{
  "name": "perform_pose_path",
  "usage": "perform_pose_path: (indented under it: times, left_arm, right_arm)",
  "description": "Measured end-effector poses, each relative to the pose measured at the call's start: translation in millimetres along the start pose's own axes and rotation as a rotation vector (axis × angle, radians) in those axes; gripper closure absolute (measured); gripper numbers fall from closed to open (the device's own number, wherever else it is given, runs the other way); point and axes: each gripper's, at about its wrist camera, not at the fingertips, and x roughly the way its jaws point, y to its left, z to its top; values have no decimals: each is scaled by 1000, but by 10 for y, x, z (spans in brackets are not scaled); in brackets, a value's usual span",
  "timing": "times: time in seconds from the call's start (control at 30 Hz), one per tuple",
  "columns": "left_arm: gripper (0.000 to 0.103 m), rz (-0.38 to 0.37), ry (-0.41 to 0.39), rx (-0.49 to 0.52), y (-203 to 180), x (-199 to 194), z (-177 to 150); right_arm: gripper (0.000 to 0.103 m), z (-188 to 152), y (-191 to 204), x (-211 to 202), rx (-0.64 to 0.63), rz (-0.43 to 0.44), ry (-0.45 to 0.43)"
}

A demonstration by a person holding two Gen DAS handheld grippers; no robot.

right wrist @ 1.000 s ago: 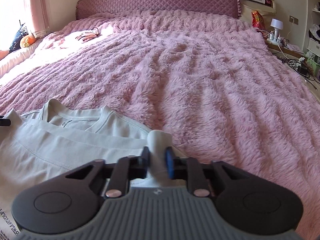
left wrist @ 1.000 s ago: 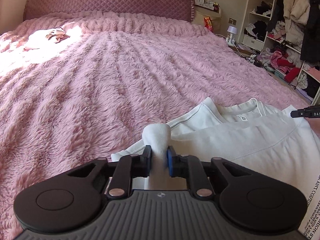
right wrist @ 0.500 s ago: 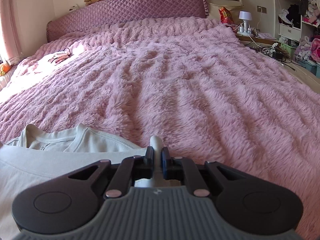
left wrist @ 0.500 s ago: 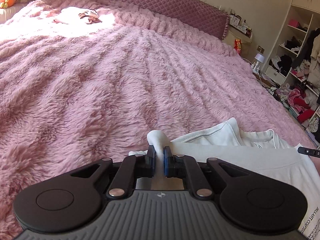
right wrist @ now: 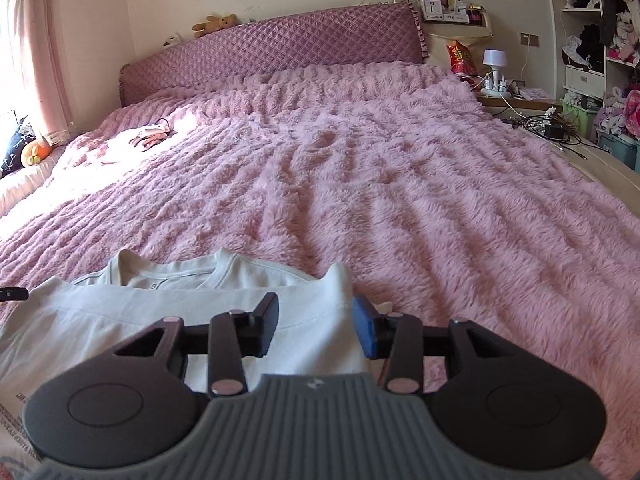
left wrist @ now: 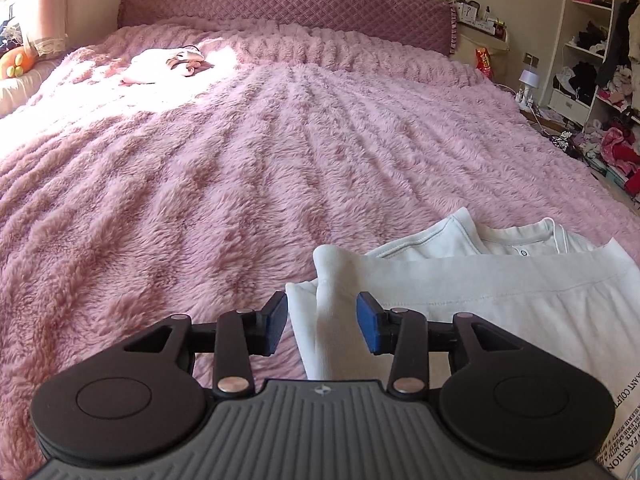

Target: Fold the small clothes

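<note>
White shirt (left wrist: 500,284), folded, near edge of pink bedspread (left wrist: 240,168).
Left gripper (left wrist: 322,322) and right gripper (right wrist: 316,326): jaws parted, straddling shirt corners, gripping nothing.

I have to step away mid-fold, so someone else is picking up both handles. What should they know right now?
Left claw: open, with a raised pinch of the white shirt standing loose between its pads.
Right claw: open, straddling the shirt's other corner.
The shirt lies on the pink bedspread, bottom hem folded up toward the collar, which still shows.
Done: the first fold is laid and let go.
Left: probably flatten the peaked corner, then make the further folds.
</note>
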Motion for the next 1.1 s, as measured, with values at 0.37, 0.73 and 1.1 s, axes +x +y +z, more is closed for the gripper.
perform_pose_path:
  times: [0.37,0.73,1.1]
  left_arm:
    - [50,-188,36,-43,-537,-885,-676]
    - [50,-118,115,-70,-640,-788,-899]
    - [50,-125,138,-71,-551,-693,-1098]
  right_arm:
    - [61,-711,600,-972,-83,150,76]
    - [59,-977,723,-783,-36,103,125]
    - [54,-1102,479,-634,57,57,145]
